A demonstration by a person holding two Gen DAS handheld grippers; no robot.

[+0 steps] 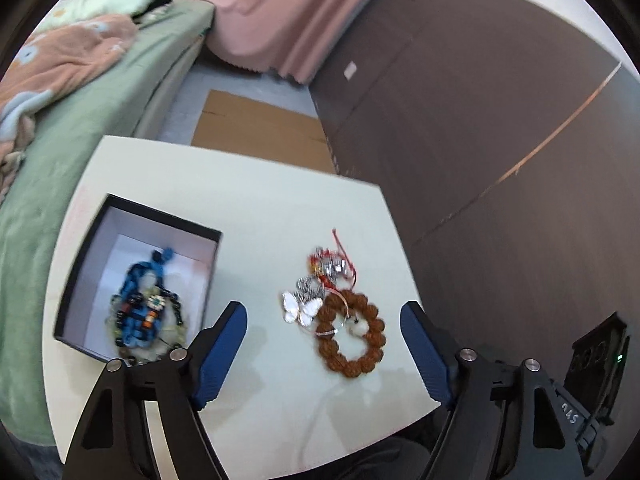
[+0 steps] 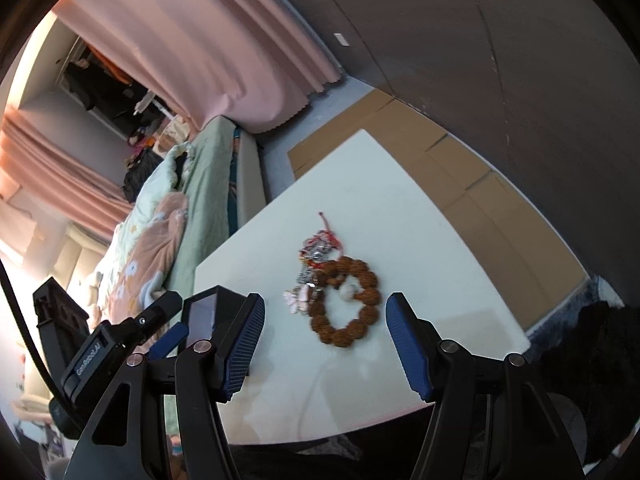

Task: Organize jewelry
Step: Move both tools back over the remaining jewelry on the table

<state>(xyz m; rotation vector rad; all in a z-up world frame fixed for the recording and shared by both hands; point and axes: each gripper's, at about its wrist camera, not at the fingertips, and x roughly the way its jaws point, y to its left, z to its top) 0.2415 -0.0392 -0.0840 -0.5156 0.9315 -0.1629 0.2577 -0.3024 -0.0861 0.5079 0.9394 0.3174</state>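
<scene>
A brown bead bracelet (image 1: 352, 334) lies on the white table (image 1: 256, 208) with a white butterfly piece (image 1: 301, 307) and a red-and-silver charm (image 1: 332, 266) touching it. A black box (image 1: 86, 264) with a white inside at the left holds blue beaded jewelry (image 1: 146, 300). My left gripper (image 1: 324, 314) is open and empty, above the table just before the pile. My right gripper (image 2: 325, 306) is open and empty, with the bracelet (image 2: 346, 306), butterfly piece (image 2: 298, 298) and charm (image 2: 318, 250) between and beyond its fingers. The box (image 2: 204, 312) is partly hidden behind its left finger.
A bed with green sheet and a floral blanket (image 1: 60, 60) runs along the table's left side. Flat cardboard (image 1: 260, 128) lies on the floor beyond the table. A dark wall (image 1: 500, 120) is at the right, pink curtains (image 1: 288, 12) at the back.
</scene>
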